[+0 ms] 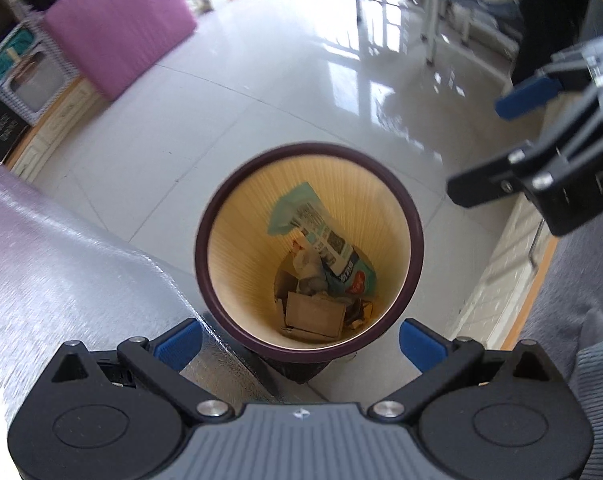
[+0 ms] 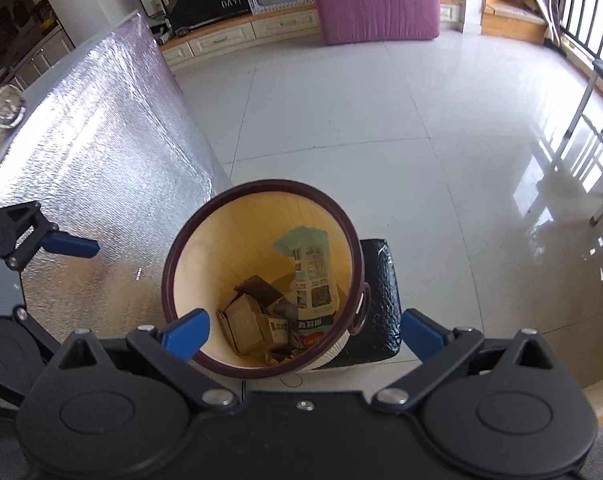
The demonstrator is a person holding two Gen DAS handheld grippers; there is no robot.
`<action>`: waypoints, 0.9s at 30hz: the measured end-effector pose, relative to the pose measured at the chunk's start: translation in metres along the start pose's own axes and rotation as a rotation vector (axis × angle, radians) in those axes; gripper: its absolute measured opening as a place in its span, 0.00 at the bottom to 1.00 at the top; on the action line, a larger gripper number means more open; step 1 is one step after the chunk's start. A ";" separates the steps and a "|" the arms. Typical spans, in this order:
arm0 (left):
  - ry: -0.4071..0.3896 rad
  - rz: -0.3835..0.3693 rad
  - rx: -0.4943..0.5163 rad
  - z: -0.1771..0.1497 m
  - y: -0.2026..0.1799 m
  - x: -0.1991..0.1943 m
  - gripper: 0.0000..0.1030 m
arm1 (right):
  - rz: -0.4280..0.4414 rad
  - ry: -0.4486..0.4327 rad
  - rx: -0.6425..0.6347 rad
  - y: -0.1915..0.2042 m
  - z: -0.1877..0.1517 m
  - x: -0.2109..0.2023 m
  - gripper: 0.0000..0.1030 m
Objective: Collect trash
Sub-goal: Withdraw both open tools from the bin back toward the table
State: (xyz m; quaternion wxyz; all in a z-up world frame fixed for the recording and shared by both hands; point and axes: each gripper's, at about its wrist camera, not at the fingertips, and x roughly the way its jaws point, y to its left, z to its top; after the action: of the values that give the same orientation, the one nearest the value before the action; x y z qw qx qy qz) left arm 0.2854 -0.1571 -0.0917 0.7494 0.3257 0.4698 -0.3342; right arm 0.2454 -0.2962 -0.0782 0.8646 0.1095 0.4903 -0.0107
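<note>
White tiled floor [image 2: 381,128], trash bin [image 1: 309,252] below both empty, spread tongs [image 1: 301,340]

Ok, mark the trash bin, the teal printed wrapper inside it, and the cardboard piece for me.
trash bin [image 1: 415,232]: left wrist view, on the dark rim's right side.
teal printed wrapper [image 2: 315,276]: right wrist view, on its printed middle panel.
cardboard piece [image 1: 315,314]: left wrist view, on its flat brown face.

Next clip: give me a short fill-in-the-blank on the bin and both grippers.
1. The left gripper and right gripper both have their jaws ____.
2. The trash bin has a dark ____ rim.
3. The teal printed wrapper lies ____ the bin.
4. Beside the bin stands a table covered in ____ foil.

Missing words: open; maroon; inside; silver
</note>
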 end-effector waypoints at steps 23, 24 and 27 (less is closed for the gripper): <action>-0.244 0.053 -0.318 -0.067 0.003 -0.124 1.00 | -0.002 -0.223 -0.070 0.025 -0.038 -0.111 1.00; -0.255 0.057 -0.326 -0.070 0.003 -0.129 1.00 | 0.000 -0.233 -0.076 0.027 -0.040 -0.115 1.00; -0.297 0.068 -0.346 -0.078 0.004 -0.144 1.00 | 0.006 -0.265 -0.100 0.035 -0.043 -0.126 1.00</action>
State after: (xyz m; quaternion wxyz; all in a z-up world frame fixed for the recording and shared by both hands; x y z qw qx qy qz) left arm 0.2018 -0.0640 0.0149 0.8659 0.1552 0.3933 -0.2674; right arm 0.1482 -0.2648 0.0136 0.9262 0.0656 0.3714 0.0020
